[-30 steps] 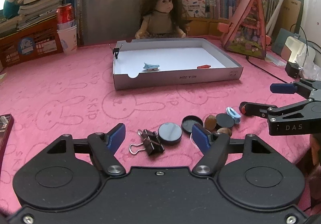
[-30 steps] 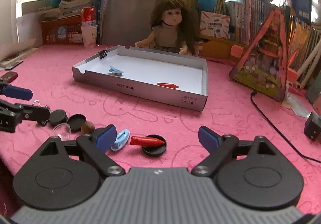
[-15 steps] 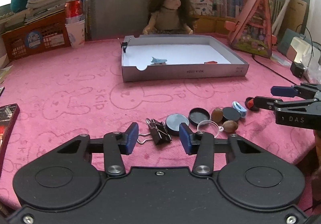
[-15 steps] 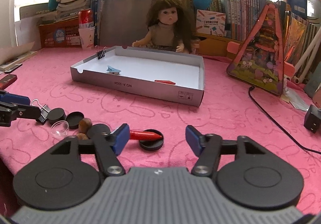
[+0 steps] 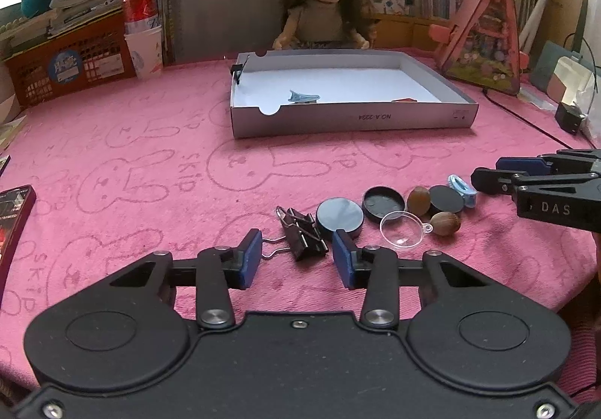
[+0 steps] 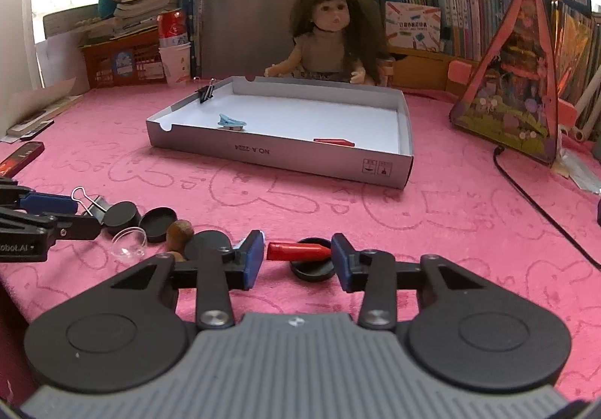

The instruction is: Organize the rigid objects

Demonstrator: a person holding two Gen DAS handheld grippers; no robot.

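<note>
So the left gripper [image 5: 296,259] has its jaws narrowed but still apart, just been closing around the black metal binder clip [image 5: 302,233], pads not touching it. The right gripper [image 6: 296,261] has been closing too, blue pads just short of the red crayon-shaped piece [image 6: 298,250] lying across a black round lid [image 6: 313,269]. Two acorns, three more black discs and one clear dome sit between them. The white cardboard tray [image 6: 278,156] holds one blue clip and one red piece, with bare pink cloth [image 5: 150,156] before it.

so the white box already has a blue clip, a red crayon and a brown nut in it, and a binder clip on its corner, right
Not quite: no brown nut is in the white box. Both nuts lie on the pink cloth with the black caps, as the left wrist view shows. The blue clip, red crayon and binder clip on the corner are as you say.
</note>
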